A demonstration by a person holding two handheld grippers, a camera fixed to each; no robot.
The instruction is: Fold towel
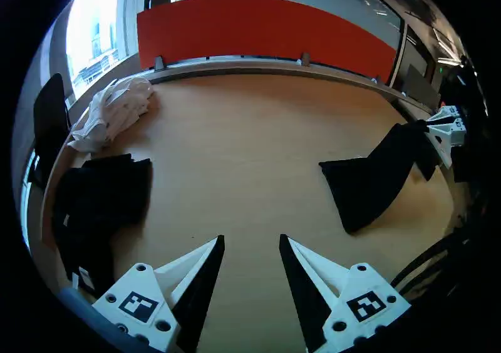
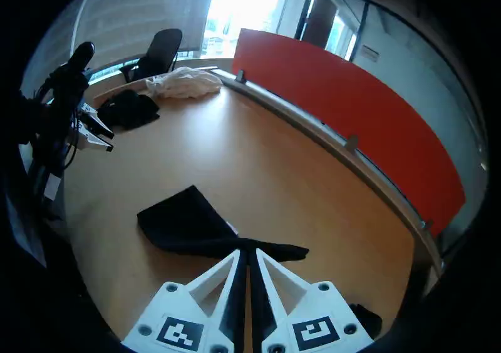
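Observation:
A black towel (image 1: 369, 184) lies on the wooden table (image 1: 250, 140), one end lifted off the surface toward the right. My right gripper (image 1: 441, 134) holds that raised end at the table's right edge. In the right gripper view the towel (image 2: 188, 225) spreads out ahead of the fingers, and the right gripper (image 2: 248, 253) is shut on a pinched corner of it. My left gripper (image 1: 250, 237) hovers open over bare wood at the near edge, nothing between its fingers. It shows far off to the left in the right gripper view (image 2: 111, 140), well apart from the towel.
A crumpled white cloth (image 1: 113, 112) and a pile of black cloth (image 1: 100, 203) sit at the table's left end. An orange partition (image 1: 263, 34) runs along the far edge. An office chair (image 2: 160, 49) stands beyond the table by the window.

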